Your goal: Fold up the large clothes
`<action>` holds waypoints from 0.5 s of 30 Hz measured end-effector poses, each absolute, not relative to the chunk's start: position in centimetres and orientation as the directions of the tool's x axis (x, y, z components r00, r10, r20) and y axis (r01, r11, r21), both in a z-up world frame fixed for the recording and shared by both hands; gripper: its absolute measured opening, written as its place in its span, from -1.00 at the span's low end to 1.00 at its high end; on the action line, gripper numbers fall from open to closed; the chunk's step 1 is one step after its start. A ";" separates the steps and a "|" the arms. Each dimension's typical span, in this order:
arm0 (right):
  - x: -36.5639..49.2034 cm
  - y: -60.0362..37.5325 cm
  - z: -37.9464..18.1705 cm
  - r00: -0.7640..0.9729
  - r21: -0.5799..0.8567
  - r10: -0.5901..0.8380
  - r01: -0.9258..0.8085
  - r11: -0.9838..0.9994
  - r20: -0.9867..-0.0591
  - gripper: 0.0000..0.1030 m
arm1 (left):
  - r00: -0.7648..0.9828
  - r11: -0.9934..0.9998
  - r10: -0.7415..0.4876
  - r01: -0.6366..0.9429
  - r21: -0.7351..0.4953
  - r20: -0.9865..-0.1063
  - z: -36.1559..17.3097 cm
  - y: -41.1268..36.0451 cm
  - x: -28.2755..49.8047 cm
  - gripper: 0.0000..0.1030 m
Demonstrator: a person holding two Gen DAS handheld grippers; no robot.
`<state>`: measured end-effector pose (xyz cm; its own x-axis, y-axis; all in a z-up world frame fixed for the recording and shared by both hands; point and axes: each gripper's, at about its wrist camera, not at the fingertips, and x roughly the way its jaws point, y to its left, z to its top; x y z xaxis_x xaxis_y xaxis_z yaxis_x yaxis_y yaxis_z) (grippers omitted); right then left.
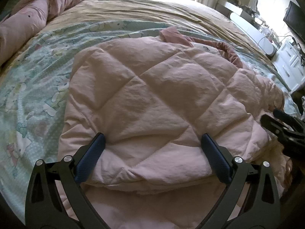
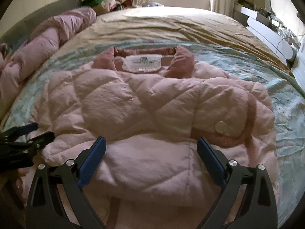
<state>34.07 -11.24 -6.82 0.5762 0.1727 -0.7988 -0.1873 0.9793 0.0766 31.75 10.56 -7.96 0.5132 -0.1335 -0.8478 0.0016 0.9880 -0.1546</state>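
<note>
Both hand-held grippers stood over the near edge of a pale pink quilted puffer jacket (image 2: 144, 103) spread on the bed (image 2: 171, 24). Left gripper (image 1: 152, 141) and right gripper (image 2: 151, 143) each had their jaws spread wide, astride a thick fold of the jacket's hem, with blue pads (image 1: 91, 158) flanking the padding rather than pinching it; neither appeared to hold anything. The jacket lay directly ahead of and below both tools, its long axis running away from them toward the collar (image 2: 181, 61) at the far end. In the right wrist view the left gripper showed at the left margin, just beside the jacket's side edge; the two tools sat about equally near the hem. The next fold would likely carry that near edge toward the collar. A cuff with a pale round button (image 2: 221, 126) lay folded across the right front. Inside the collar sat a white sewn label (image 2: 142, 63) bearing a small dark emblem above one line of lettering, too blurred to read.
</note>
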 end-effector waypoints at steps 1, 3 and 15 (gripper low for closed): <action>33.7 -11.5 -6.5 0.583 0.086 0.176 -0.180 0.980 -0.793 0.90 | 0.516 0.988 -0.133 0.000 -0.155 -0.846 -7.9 10.6 31.6 0.84; 33.1 -12.2 -5.9 0.592 0.114 0.194 -0.170 0.979 -0.782 0.92 | 0.517 0.988 -0.130 -0.008 -0.157 -0.846 -7.6 10.6 31.4 0.84; 30.6 -14.9 -4.1 0.615 0.181 0.212 -0.114 0.977 -0.759 0.92 | 0.512 0.986 -0.115 -0.042 -0.158 -0.851 -6.4 10.5 29.9 0.84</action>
